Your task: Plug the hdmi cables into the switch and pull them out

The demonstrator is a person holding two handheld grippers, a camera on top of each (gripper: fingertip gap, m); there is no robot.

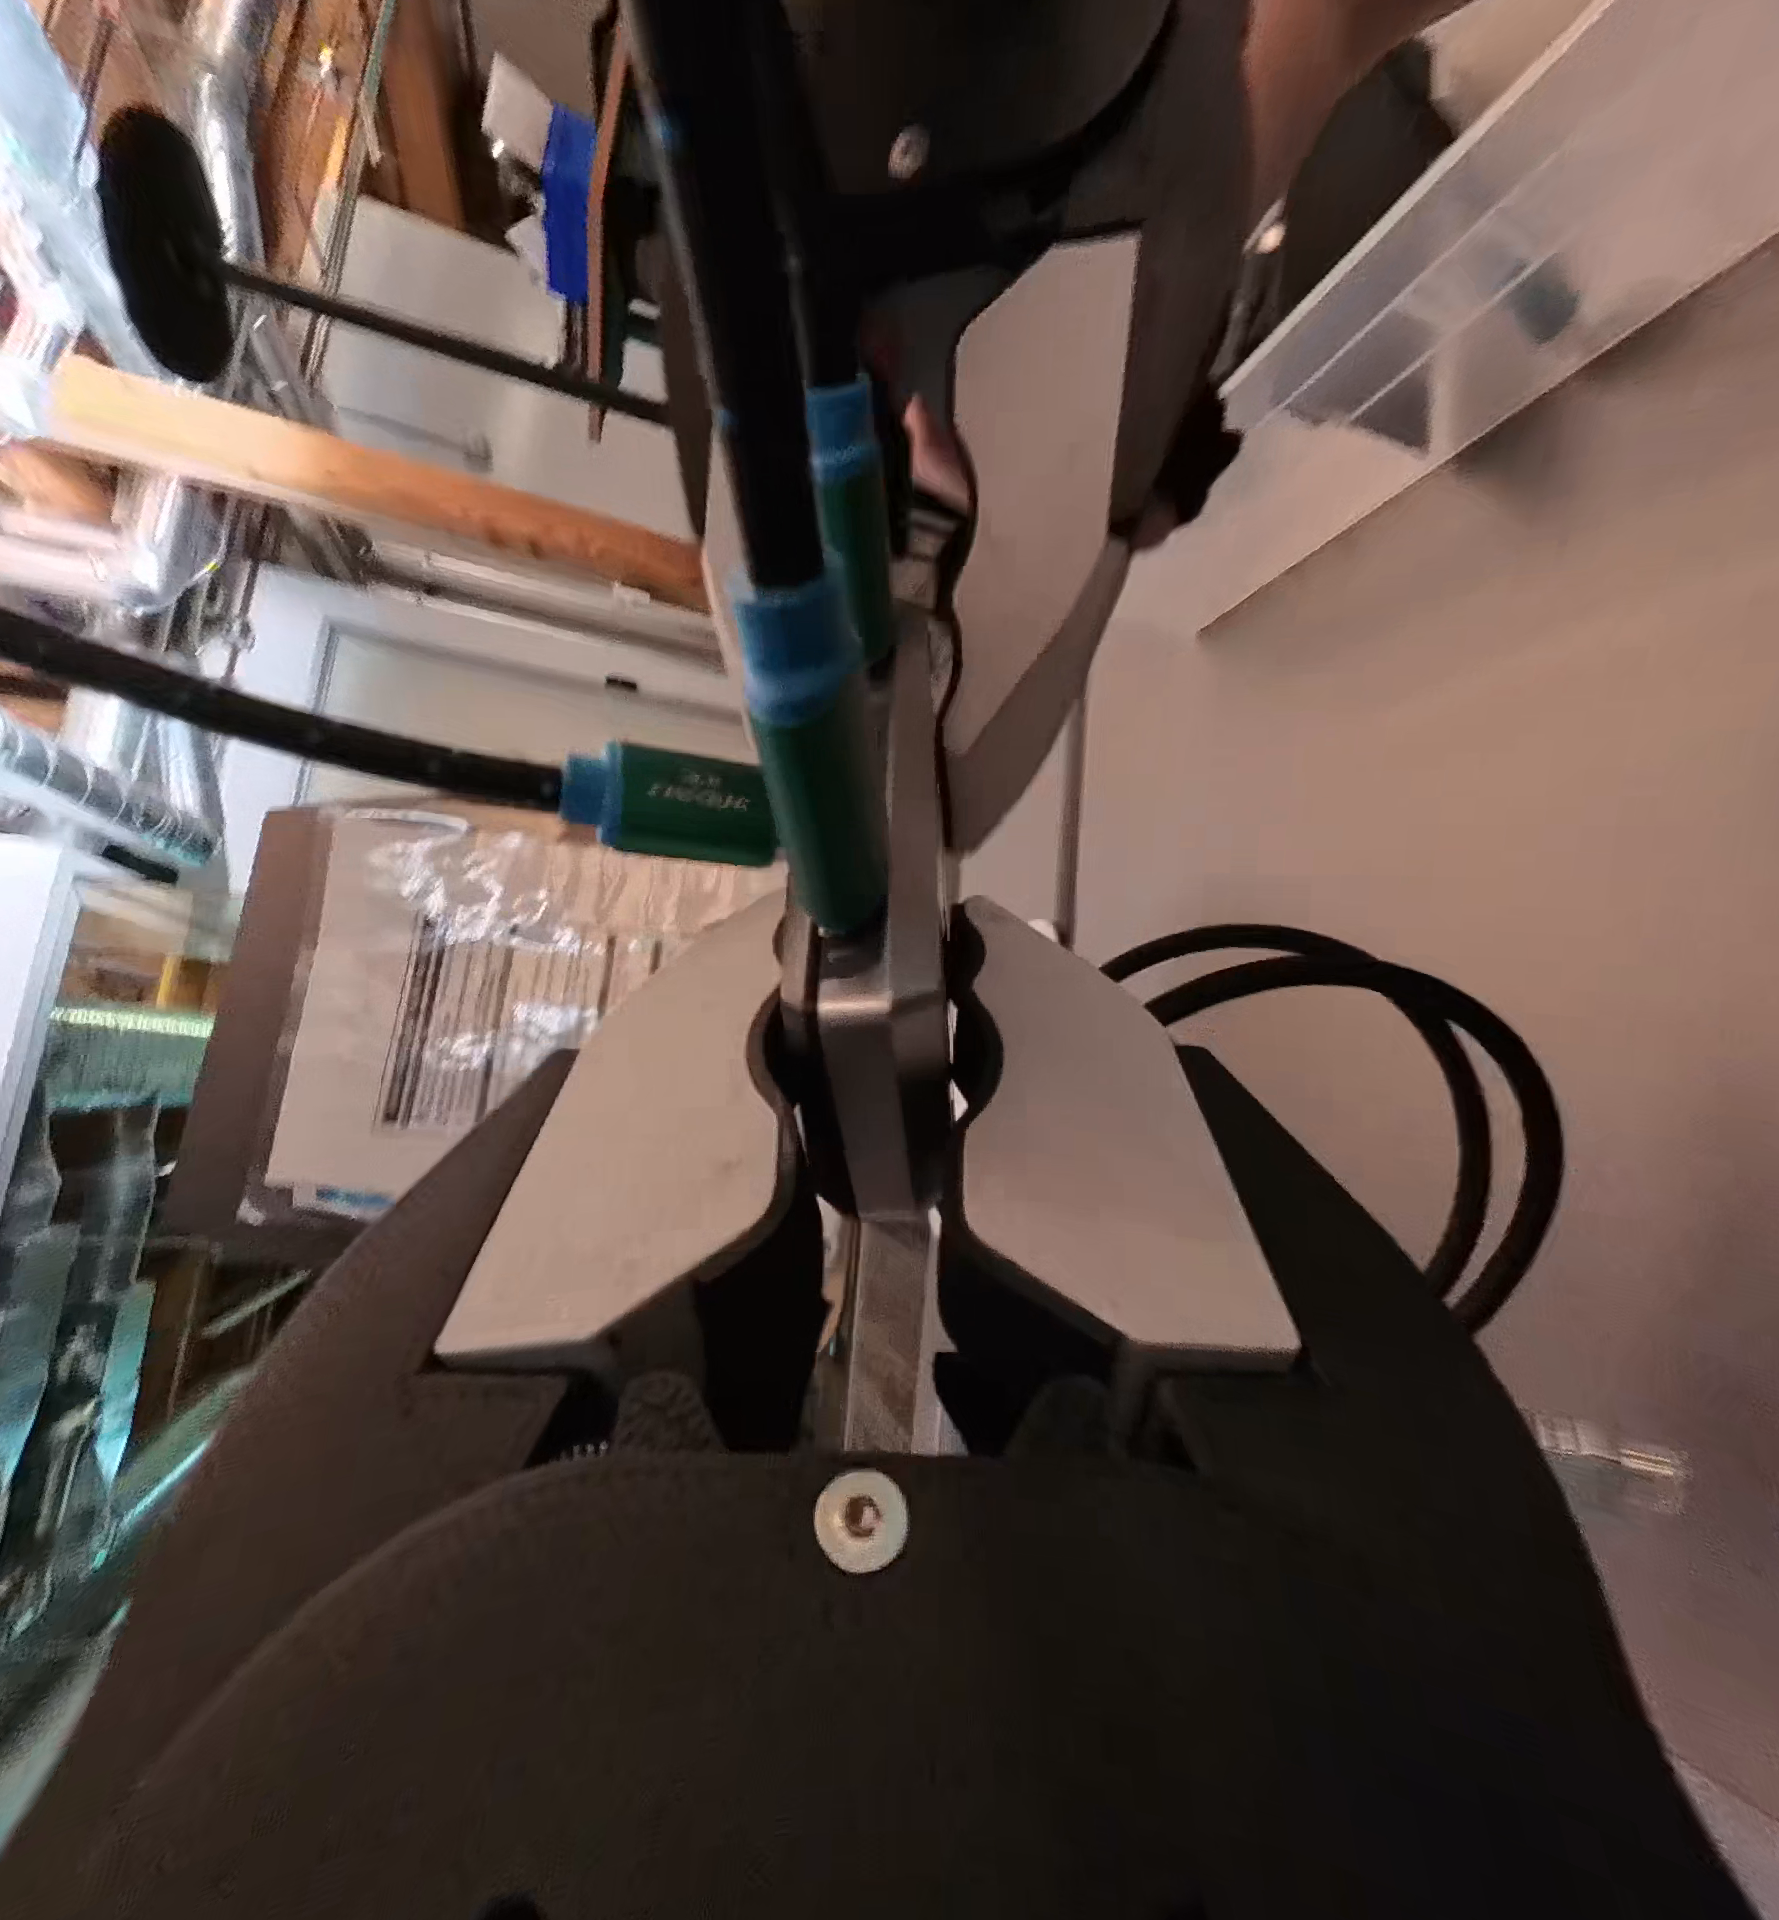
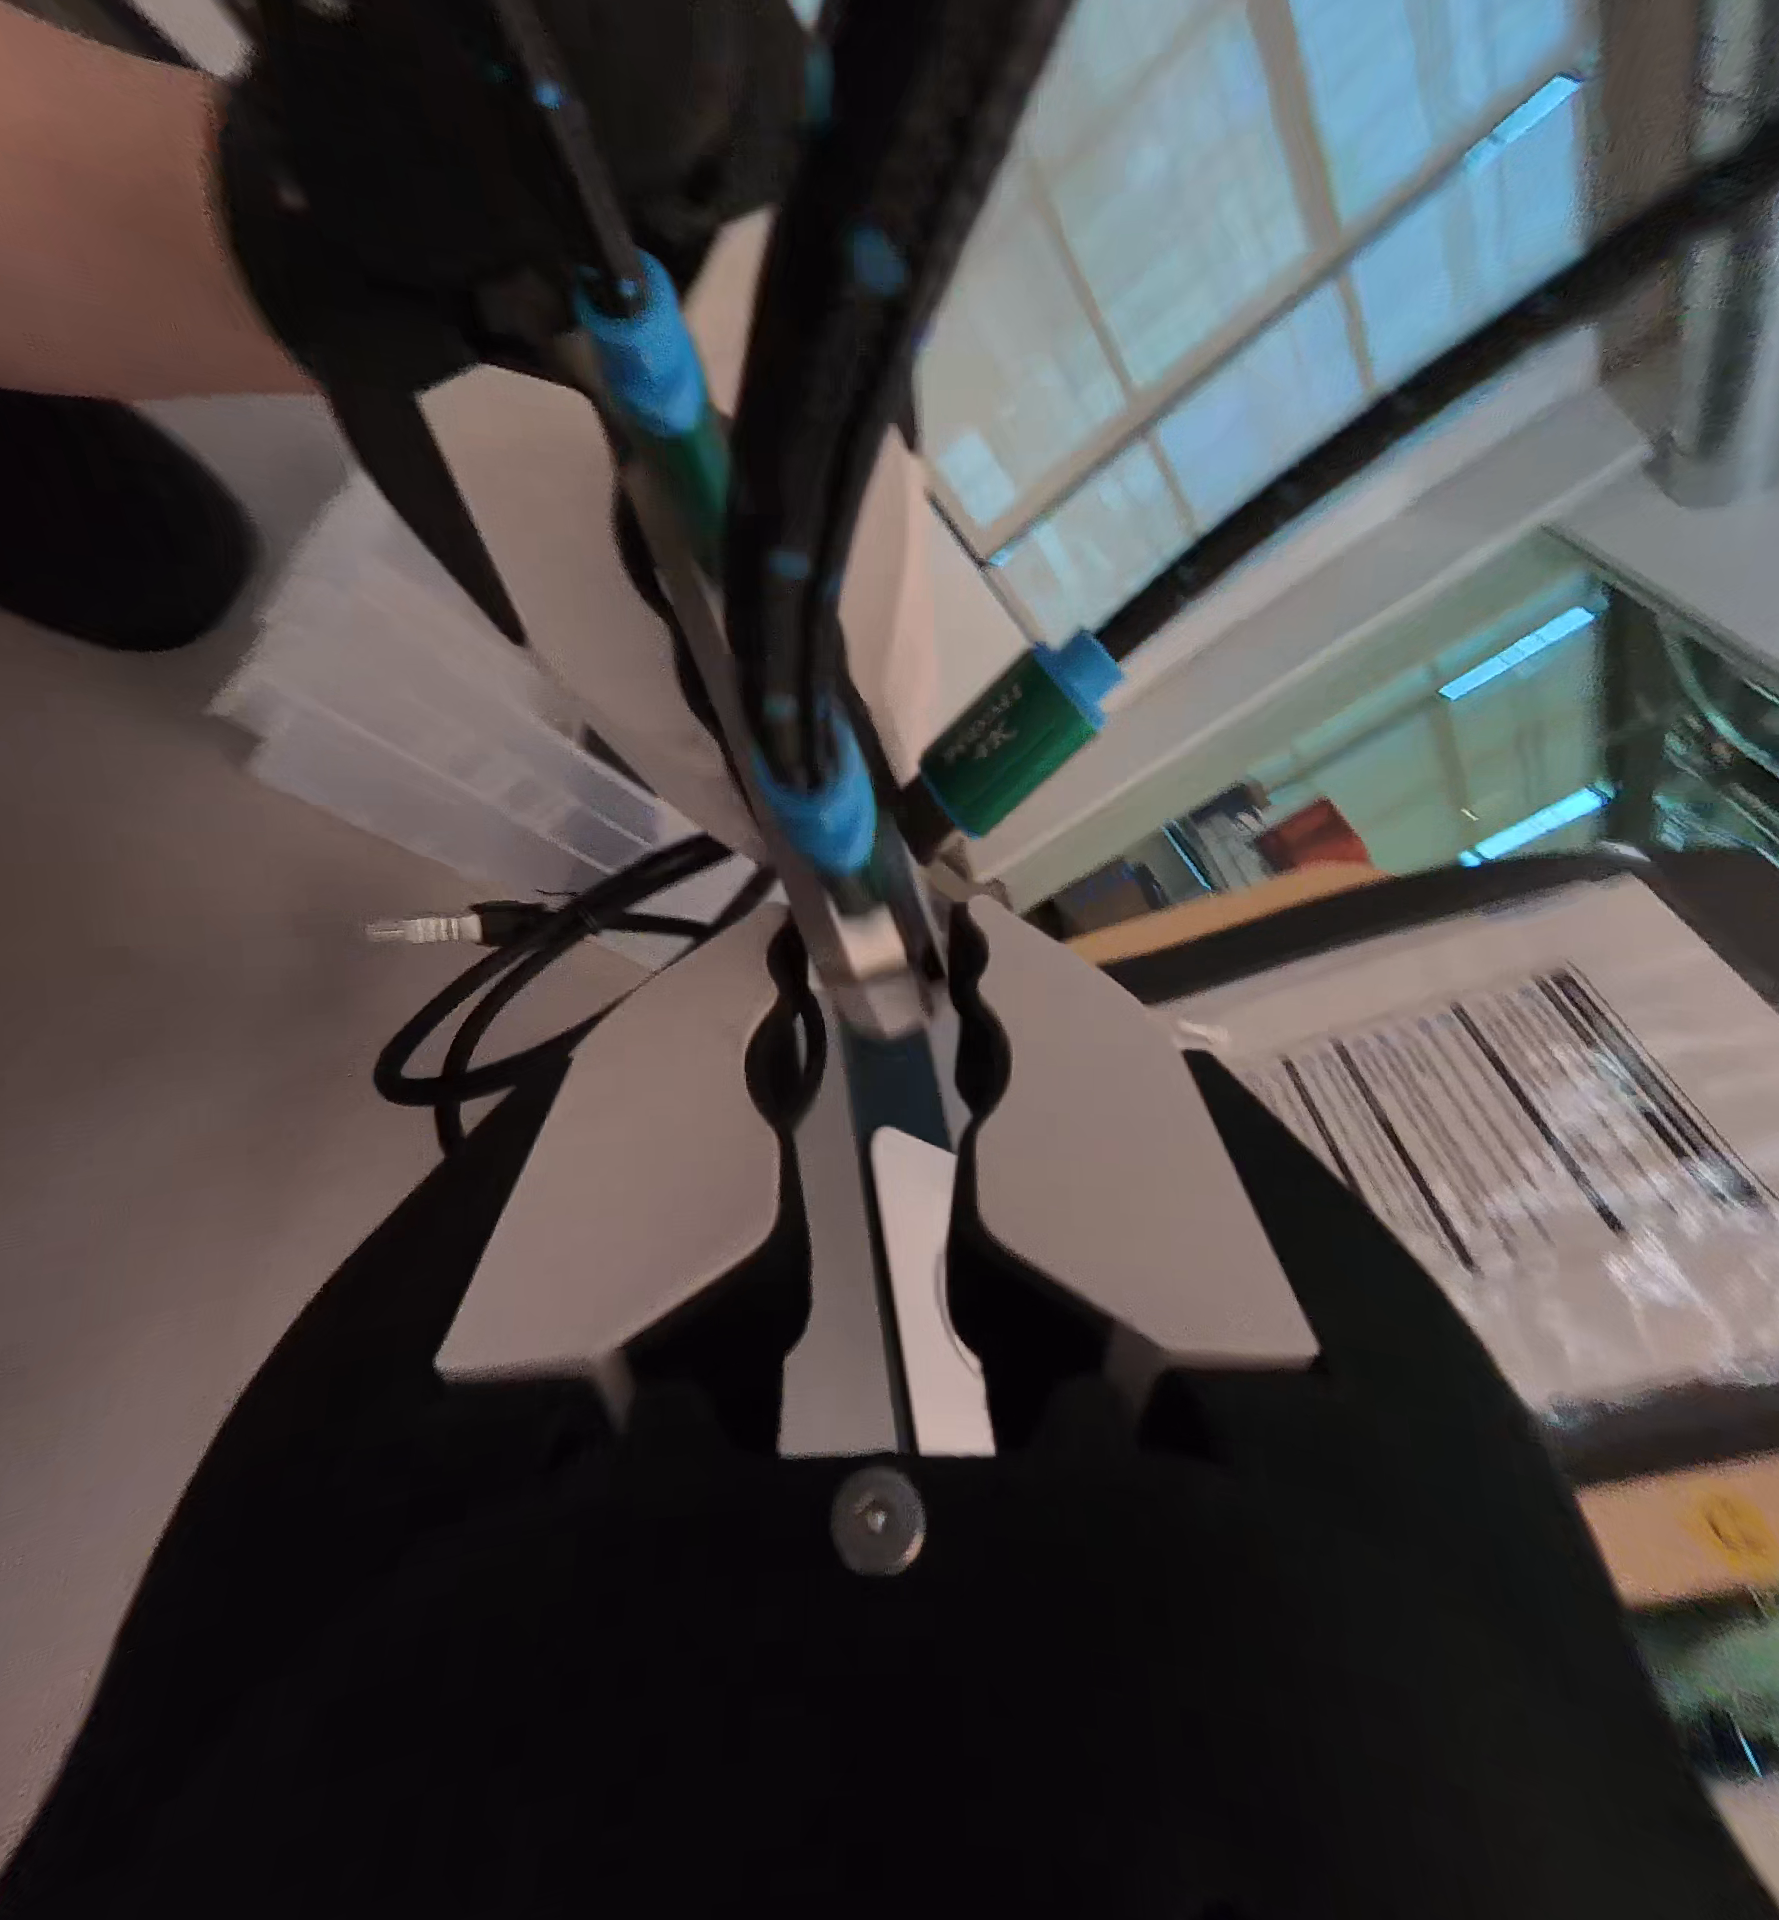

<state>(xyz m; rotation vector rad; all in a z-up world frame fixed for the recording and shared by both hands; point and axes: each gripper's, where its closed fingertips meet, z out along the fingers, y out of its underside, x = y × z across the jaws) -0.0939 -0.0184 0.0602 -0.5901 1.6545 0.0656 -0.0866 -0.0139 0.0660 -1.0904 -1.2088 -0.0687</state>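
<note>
You are holding the switch [image 1: 880,1049] edge-on between both tools, lifted off the desk [image 1: 1487,831]. Your left tool [image 1: 869,1029] is clamping one end of the thin grey switch, and your right tool [image 2: 880,997] is clamping the opposite end; in the left wrist view that right tool [image 1: 1030,540] is showing beyond the switch, facing you.

Three hdmi plugs with green shells and blue collars are crowding the switch. One plug [image 1: 823,769] is sitting in the switch's edge right by your left tool's tips, a second [image 1: 849,499] is sitting farther along the same edge, and a third [image 1: 677,805] is sticking out sideways from the switch, its black cable running off to the side. Their braided cables [image 2: 812,468] are crossing directly in front of your right tool.

Beside the switch, a coiled thin black cable [image 1: 1436,1122] is lying on the pale desk, and a clear plastic box [image 1: 1487,229] is resting beyond it. A wrapped cardboard carton [image 1: 511,997] is standing on the switch's other side, with large windows [image 2: 1228,312] behind it.
</note>
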